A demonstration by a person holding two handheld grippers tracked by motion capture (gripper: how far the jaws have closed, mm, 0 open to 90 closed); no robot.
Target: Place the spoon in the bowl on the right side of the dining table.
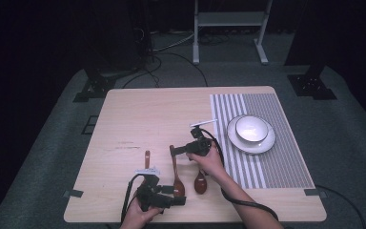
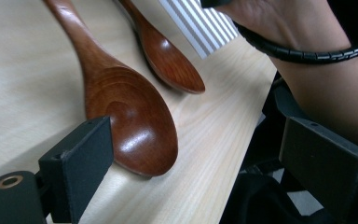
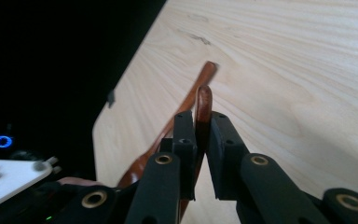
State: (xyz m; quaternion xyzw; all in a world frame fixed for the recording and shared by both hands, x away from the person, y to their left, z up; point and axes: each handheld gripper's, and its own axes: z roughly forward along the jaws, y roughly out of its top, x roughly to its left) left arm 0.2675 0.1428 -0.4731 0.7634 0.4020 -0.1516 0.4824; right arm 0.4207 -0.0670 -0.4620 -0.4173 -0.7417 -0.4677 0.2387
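Three wooden spoons lie on the near half of the light wooden table. The middle spoon has its handle end clamped between the jaws of the right gripper, which are closed on it; in the right gripper view the handle stands up between the two black jaws, tip just past them. Its bowl rests on the table, right against one jaw of the left gripper. That gripper's jaws stand wide apart and hold nothing; the other jaw hangs out past the table's near edge.

The right-hand spoon lies just beside the middle one, its bowl toward the person, partly under the right hand. The left-hand spoon lies near the left gripper, its handle pointing away; most of it is hidden by the gripper's body.

To the right a grey-and-white striped placemat covers that end of the table, its near corner just beside the right-hand spoon. On it stands a white bowl on a white plate, well apart from the spoons.

No writing or label can be read anywhere.

The far left half of the table is bare. The spoon bowls lie near the table's front edge, and the left hand sits right at that edge.
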